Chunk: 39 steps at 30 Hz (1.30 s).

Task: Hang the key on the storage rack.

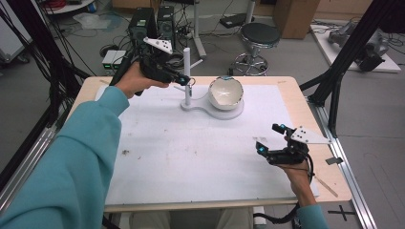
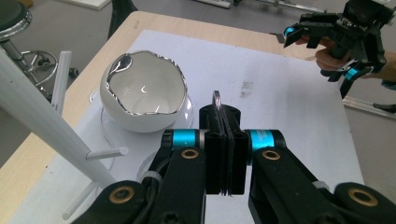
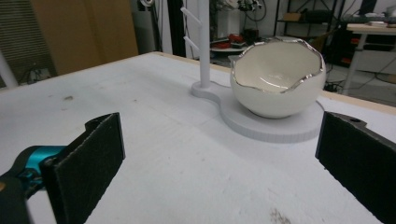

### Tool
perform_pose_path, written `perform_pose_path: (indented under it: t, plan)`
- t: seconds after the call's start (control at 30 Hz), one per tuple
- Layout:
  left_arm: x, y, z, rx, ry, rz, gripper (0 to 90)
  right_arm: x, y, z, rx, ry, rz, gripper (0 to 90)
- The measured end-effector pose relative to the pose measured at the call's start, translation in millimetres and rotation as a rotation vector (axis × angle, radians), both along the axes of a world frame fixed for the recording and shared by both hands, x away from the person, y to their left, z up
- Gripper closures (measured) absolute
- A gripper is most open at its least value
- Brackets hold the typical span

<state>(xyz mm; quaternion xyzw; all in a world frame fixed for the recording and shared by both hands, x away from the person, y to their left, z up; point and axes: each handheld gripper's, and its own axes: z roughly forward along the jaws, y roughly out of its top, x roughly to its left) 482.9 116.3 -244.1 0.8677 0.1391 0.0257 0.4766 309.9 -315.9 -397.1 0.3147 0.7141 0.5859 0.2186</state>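
A white egg-shell bowl (image 1: pixel 225 93) (image 2: pixel 144 100) (image 3: pixel 278 79) with a jagged silver rim sits on the round base (image 3: pixel 271 126) of a white stand. The stand's post (image 1: pixel 187 71) (image 2: pixel 42 126) (image 3: pixel 204 42) carries short pegs (image 2: pixel 105 152). My left gripper (image 1: pixel 184 78) (image 2: pixel 225 154) is beside the post, raised, shut on a thin metal ring (image 2: pixel 216 100) that sticks up between its pads. My right gripper (image 1: pixel 272 143) (image 3: pixel 224 163) hovers low at the table's front right, open, nothing between its pads (image 3: pixel 93 158). It also appears far off in the left gripper view (image 2: pixel 320 56).
A white mat (image 1: pixel 191 148) covers most of the wooden table (image 1: pixel 329 176). Beyond the far edge stand a black stool (image 1: pixel 259 36) and computer towers (image 1: pixel 143 24). Black frame struts (image 1: pixel 334 81) rise at the table's right side.
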Motion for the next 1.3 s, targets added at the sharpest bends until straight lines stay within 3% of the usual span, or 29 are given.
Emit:
perform_pose_path:
  t: [0.47, 0.67, 0.9, 1.3]
  plan:
    - [24.5, 0.4, -20.4, 0.038, 0.045, 0.064, 88.4, -6.4, -10.1, -31.6, 0.007, -0.012, -0.08, 0.6]
    - [30.4, -1.6, -27.8, 0.059, 0.063, 0.078, 88.4, -9.8, -14.8, -38.8, 0.041, -0.039, -0.085, 0.6]
    - [36.3, -2.2, -33.9, 0.071, 0.078, 0.1, 88.4, -13.3, -13.5, -45.9, 0.016, -0.06, -0.092, 0.6]
    - [43.4, -3.9, -41.9, 0.086, 0.094, 0.122, 88.4, -15.5, -12.0, -49.8, 0.018, -0.094, -0.09, 0.6]
